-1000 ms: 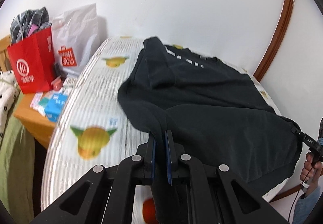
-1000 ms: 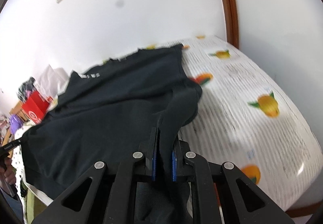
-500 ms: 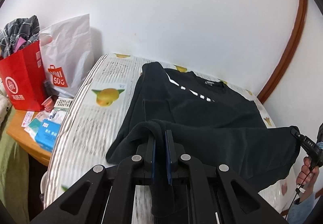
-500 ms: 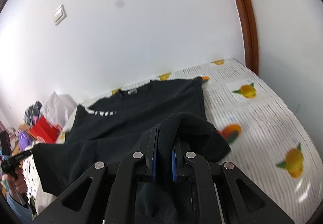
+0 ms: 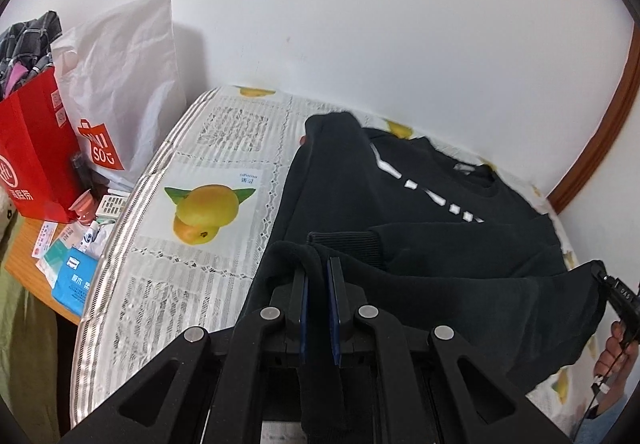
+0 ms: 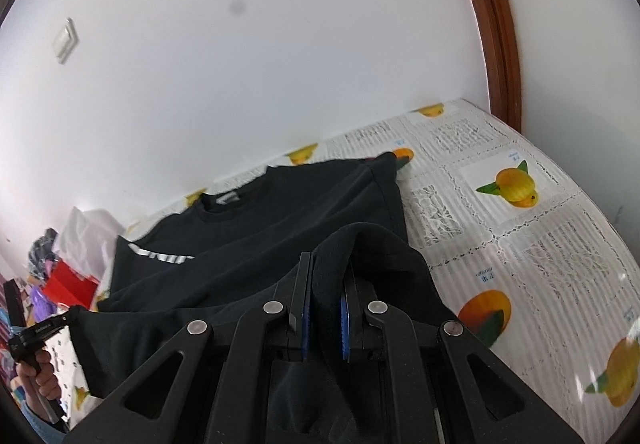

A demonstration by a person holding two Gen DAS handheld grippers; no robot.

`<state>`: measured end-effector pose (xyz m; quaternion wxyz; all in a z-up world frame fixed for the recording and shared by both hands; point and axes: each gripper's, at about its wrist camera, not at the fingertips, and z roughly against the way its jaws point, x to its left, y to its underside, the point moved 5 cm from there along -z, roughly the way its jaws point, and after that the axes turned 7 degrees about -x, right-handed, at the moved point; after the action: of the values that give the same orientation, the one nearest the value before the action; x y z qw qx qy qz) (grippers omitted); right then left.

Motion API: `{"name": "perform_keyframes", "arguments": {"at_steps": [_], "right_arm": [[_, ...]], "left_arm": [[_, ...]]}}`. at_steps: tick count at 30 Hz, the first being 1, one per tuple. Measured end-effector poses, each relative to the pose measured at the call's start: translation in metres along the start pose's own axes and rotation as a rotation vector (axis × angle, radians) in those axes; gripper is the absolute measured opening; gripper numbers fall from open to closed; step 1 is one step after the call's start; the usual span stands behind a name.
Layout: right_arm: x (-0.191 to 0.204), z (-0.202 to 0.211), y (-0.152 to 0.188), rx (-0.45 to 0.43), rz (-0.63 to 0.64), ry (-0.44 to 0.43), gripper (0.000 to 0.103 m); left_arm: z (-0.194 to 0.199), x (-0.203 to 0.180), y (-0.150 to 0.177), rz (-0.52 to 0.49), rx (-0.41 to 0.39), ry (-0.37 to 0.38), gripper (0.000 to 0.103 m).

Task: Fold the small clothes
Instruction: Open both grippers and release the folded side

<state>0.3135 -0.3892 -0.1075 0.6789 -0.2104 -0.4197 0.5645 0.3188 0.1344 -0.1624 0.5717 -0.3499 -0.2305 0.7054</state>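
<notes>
Since a second ago both tongs have carried the hem of the black sweatshirt point(image 5: 400, 204) up the bed point(image 5: 208, 148) toward its collar. The left gripper point(image 5: 317, 284) is clenched on the hem's left corner, the right gripper point(image 6: 326, 284) on the right. Uneven travel could skew the fold; thick fabric might slip free. Ahead of the tongs, the sweatshirt lies flat, white lettering showing.
</notes>
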Motion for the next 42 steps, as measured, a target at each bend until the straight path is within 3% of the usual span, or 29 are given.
{"name": "perform_keyframes", "arguments": {"at_steps": [13, 20, 27, 31, 34, 42], "right_arm": [[-0.010, -0.041, 0.009, 0.062, 0.068, 0.107, 0.013], [-0.008, 0.004, 0.017, 0.061, 0.132, 0.075, 0.027], [-0.032, 0.051, 0.038, 0.052, 0.158, 0.122, 0.029], [-0.050, 0.054, 0.044, 0.081, 0.117, 0.140, 0.033], [-0.058, 0.053, 0.046, 0.085, 0.097, 0.144, 0.037], [-0.070, 0.030, 0.046, 0.112, 0.072, 0.166, 0.037]], "left_arm": [[-0.017, 0.000, 0.006, -0.022, 0.039, -0.029, 0.011], [0.004, -0.004, 0.016, -0.043, 0.058, -0.005, 0.019], [0.030, -0.001, 0.038, -0.060, 0.059, 0.008, 0.025], [0.039, 0.008, 0.052, -0.065, 0.068, -0.008, 0.030], [0.044, 0.020, 0.058, -0.059, 0.066, -0.033, 0.047], [0.032, 0.037, 0.057, -0.047, 0.077, -0.061, 0.048]]}}
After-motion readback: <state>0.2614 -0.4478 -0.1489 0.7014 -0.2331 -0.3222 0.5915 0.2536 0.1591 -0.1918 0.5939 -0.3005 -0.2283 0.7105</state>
